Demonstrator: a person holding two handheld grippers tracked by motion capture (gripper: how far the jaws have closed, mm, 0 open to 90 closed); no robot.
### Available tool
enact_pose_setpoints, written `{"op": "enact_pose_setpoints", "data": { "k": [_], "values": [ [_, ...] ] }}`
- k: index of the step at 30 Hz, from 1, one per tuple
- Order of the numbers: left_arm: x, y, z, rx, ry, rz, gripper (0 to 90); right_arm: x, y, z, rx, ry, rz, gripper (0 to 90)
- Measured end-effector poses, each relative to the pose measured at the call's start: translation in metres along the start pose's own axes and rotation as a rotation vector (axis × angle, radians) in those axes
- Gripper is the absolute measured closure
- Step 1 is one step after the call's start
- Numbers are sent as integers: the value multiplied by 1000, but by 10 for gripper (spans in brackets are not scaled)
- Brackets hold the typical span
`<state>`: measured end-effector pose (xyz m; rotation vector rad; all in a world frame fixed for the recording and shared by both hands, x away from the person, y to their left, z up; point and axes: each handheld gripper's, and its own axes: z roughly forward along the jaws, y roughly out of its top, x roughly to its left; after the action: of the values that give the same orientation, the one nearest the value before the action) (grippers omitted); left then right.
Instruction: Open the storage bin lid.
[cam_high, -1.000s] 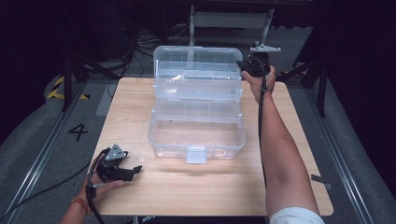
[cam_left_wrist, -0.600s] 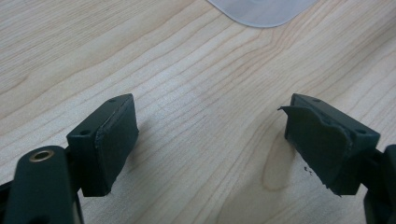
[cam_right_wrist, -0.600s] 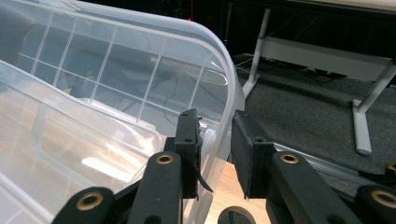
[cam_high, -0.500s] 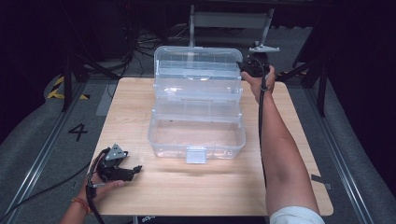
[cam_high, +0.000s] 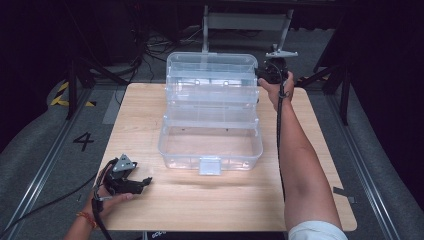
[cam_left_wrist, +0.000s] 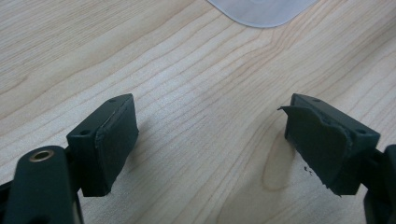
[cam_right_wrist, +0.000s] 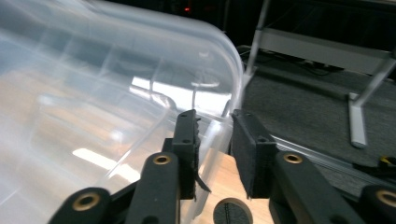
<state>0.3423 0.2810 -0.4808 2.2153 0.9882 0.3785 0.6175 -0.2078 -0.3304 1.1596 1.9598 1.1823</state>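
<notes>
A clear plastic tiered box (cam_high: 210, 145) stands open in the middle of the wooden table (cam_high: 225, 210), its lid (cam_high: 210, 67) raised at the back. My right gripper (cam_high: 261, 75) is at the lid's right end. In the right gripper view the jaws (cam_right_wrist: 214, 140) close on the lid's (cam_right_wrist: 116, 93) rounded rim, one inside and one outside. My left gripper (cam_high: 145, 182) rests low over the table's front left, held in a hand. Its jaws (cam_left_wrist: 208, 140) stand wide open over bare wood with nothing between them. A corner of the box (cam_left_wrist: 266, 9) shows ahead of it.
The box's front latch (cam_high: 210, 166) faces the near edge. Bare wood lies left, right and in front of the box. Behind the table are a metal frame (cam_high: 245, 20) and cables on a dark floor. Floor rails run along both sides.
</notes>
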Motion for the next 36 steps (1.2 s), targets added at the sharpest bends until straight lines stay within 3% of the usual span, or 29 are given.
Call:
{"op": "enact_pose_setpoints", "data": {
  "k": [2, 6, 22, 36],
  "values": [
    [0, 0, 0, 1, -1, -4, 177, 1, 0, -1, 7, 3, -18, 782],
    [0, 0, 1, 0, -2, -4, 176, 3, 0, -2, 21, -6, -52, 780],
    [0, 0, 0, 0, 1, -3, 177, 4, -6, -10, 8, -23, -63, 755],
    [-1, 0, 1, -2, 10, -5, 178, 2, -13, -37, -7, -32, -92, 724]
  ]
}}
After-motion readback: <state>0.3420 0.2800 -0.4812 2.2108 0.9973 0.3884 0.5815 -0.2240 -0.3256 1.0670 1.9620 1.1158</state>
